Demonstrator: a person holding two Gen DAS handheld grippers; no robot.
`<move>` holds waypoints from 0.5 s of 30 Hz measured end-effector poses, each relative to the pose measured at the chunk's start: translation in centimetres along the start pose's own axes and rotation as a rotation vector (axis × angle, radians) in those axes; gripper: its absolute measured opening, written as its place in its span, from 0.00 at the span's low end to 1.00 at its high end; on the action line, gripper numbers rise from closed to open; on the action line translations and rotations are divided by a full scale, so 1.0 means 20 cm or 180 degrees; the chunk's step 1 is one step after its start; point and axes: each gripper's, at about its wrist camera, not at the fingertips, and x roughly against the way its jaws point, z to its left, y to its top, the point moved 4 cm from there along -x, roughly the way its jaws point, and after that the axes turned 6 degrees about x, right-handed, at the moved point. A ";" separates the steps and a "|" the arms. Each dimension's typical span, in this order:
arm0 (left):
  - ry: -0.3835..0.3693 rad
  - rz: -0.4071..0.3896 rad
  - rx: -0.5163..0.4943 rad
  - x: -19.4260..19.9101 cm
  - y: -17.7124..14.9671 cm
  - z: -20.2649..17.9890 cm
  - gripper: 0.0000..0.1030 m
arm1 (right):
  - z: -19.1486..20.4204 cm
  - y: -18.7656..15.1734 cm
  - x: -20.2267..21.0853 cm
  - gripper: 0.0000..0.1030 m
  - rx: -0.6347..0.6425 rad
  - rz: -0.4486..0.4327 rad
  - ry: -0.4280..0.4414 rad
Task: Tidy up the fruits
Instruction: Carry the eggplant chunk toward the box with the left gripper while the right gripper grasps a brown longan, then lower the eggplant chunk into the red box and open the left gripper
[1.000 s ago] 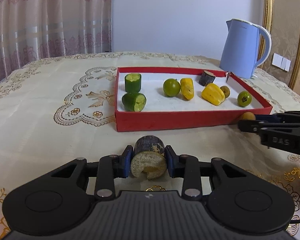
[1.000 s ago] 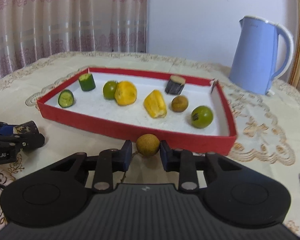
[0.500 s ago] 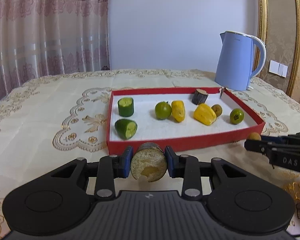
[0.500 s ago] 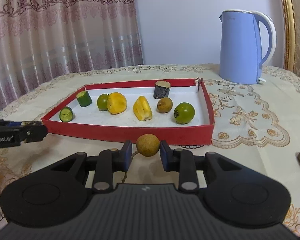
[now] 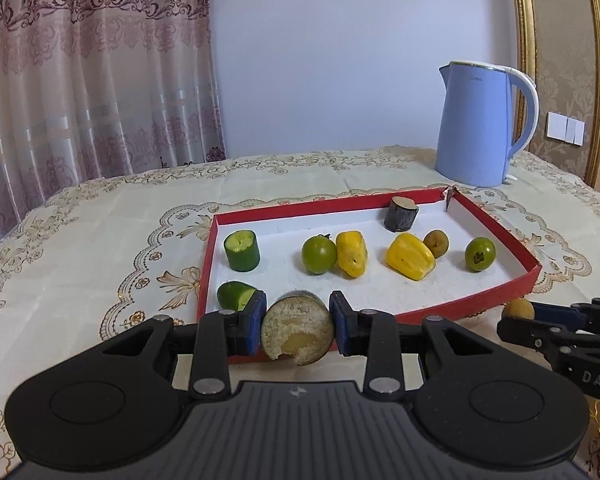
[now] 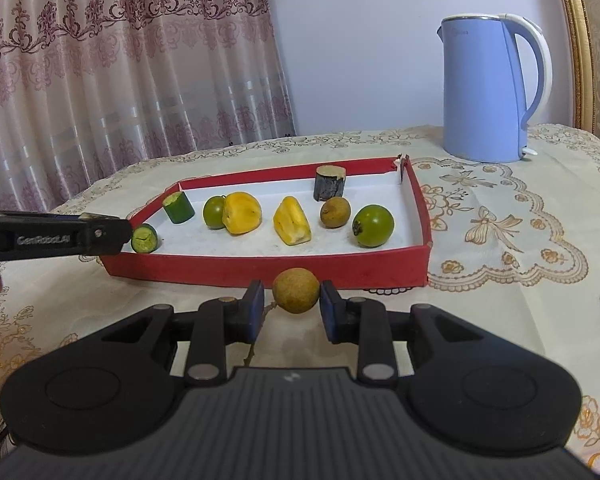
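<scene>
The left gripper (image 5: 298,328) is clamped on a dark-skinned stub (image 5: 298,336). The right gripper (image 6: 292,308) pinches a brown longan (image 6: 296,290) before the red tray (image 6: 284,270).

Left gripper (image 5: 298,328) clamps a dark-skinned cut chunk (image 5: 298,336) over the red tray's (image 5: 460,308) near-left edge; right gripper (image 6: 296,304) pinches a small brown fruit (image 6: 296,290) just before that tray's near wall.

two low wrist views near the table edge, angled down — both facing the red tray (image 5: 496,295) and kettle (image 6: 486,92)
</scene>
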 end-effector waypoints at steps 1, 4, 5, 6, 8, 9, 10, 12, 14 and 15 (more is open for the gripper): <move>0.0013 0.0003 0.0002 -0.01 0.00 0.00 0.33 | 0.00 0.00 0.00 0.28 -0.0004 0.0002 -0.0001; 0.0055 0.0015 -0.0019 -0.04 0.02 -0.02 0.33 | 0.00 0.00 0.01 0.28 -0.0004 0.0002 -0.0003; 0.0070 0.0015 -0.0032 -0.05 0.02 -0.02 0.33 | 0.00 0.00 0.00 0.28 -0.0005 0.0003 -0.0003; 0.0096 0.0013 -0.0047 -0.06 0.03 -0.02 0.33 | 0.00 0.00 0.00 0.28 -0.0005 0.0004 0.0001; 0.0133 0.0006 -0.0085 -0.08 0.04 -0.03 0.33 | 0.00 -0.01 0.01 0.28 0.0000 0.0004 0.0002; 0.0144 0.0011 -0.0096 -0.10 0.04 -0.04 0.33 | 0.00 -0.01 0.01 0.28 0.0002 0.0006 0.0003; 0.0147 0.0020 -0.0099 -0.11 0.04 -0.04 0.33 | 0.00 -0.01 0.01 0.28 0.0003 0.0010 0.0005; 0.0141 0.0042 -0.0102 -0.13 0.05 -0.04 0.32 | 0.00 -0.01 0.01 0.28 0.0003 0.0013 0.0000; 0.0167 0.0066 -0.0103 -0.16 0.05 -0.05 0.33 | 0.00 0.00 0.01 0.28 0.0004 0.0018 0.0007; 0.0175 0.0072 -0.0116 -0.17 0.05 -0.05 0.33 | 0.01 0.00 0.01 0.28 0.0007 0.0018 0.0006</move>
